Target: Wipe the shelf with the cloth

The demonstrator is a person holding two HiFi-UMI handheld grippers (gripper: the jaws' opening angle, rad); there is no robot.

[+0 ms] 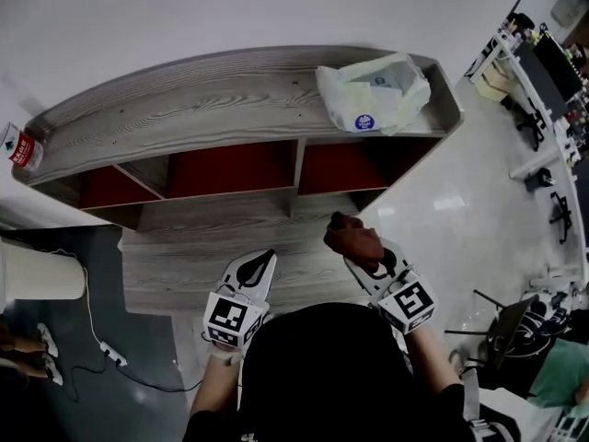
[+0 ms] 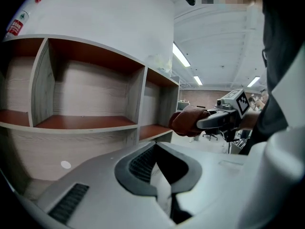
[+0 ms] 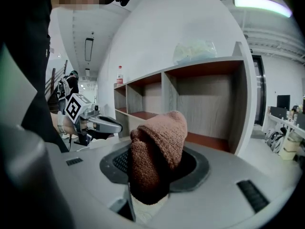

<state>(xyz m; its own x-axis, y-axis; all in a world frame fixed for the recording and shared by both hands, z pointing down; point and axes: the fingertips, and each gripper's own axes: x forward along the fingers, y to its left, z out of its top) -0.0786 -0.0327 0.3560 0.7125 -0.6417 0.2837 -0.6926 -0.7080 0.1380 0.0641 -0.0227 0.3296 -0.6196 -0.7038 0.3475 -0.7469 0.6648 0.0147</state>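
A brown knitted cloth (image 1: 352, 238) (image 3: 159, 147) is bunched in my right gripper (image 1: 365, 254), which is shut on it in front of the shelf's right compartment. In the left gripper view the cloth (image 2: 188, 120) and the right gripper (image 2: 217, 119) appear off to the right. The shelf (image 1: 230, 99) is a low grey-wood unit with red-brown compartment floors (image 2: 86, 123) (image 3: 205, 140). My left gripper (image 1: 267, 260) (image 2: 156, 147) hangs shut with nothing in it, short of the middle compartment, and also shows in the right gripper view (image 3: 102, 124).
A pale plastic bag (image 1: 373, 90) (image 3: 194, 51) lies on the shelf top at its right end. A red-labelled bottle (image 1: 20, 147) (image 3: 119, 75) stands at the left end. A white cylinder (image 1: 37, 279) and a power strip (image 1: 110, 353) are on the floor at left; desks (image 1: 552, 109) at right.
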